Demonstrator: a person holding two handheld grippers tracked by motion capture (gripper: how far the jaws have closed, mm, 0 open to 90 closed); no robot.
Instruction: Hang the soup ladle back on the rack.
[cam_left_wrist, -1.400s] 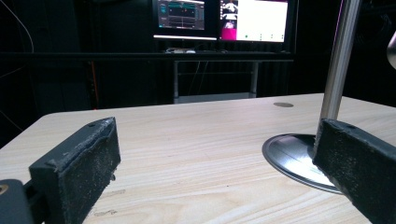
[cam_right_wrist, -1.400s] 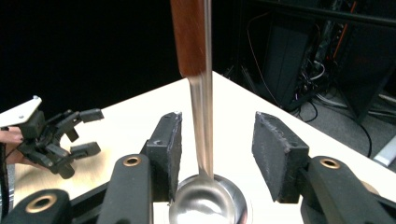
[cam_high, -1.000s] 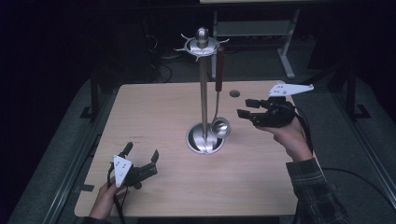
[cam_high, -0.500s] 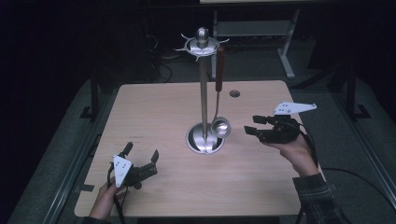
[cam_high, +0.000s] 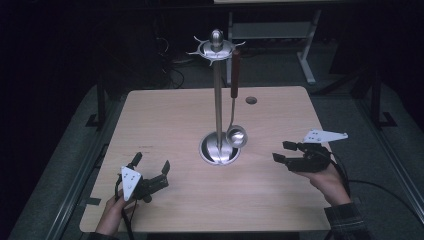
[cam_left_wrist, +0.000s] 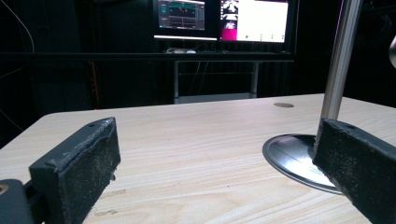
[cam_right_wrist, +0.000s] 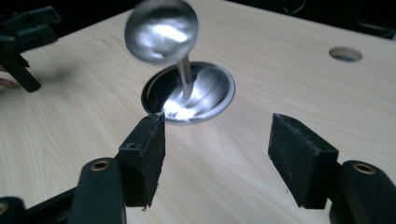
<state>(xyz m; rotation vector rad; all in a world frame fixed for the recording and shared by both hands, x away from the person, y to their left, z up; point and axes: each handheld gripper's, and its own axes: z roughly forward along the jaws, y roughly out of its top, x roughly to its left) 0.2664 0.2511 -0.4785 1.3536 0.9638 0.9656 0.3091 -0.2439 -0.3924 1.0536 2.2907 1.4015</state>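
Two grippers sit over my pale wood table (cam_high: 165, 125), and between them stands the metal utensil stand (cam_high: 218, 105), its round base (cam_high: 219, 149) near the middle of the board and its thin pole rising to a spiked crown. A ladle (cam_high: 235, 100) with a dark reddish handle hangs from that crown, its shiny bowl just above the base and close beside the pole. My left gripper (cam_high: 150, 172) rests near the front left corner, jaws spread wide with bare wood between them. My right gripper (cam_high: 280, 151) is low at the right side of the board, pointing toward the stand; its jaws have just been opening and nothing lies between them, the ladle bowl (cam_right_wrist: 161, 30) hanging free ahead of them. A small round hole (cam_high: 251, 100) pierces the tabletop toward the far right. The room around is dark: grey floor, a white desk frame (cam_high: 305, 45) behind, and lit monitors (cam_left_wrist: 224, 19) beyond the far edge.
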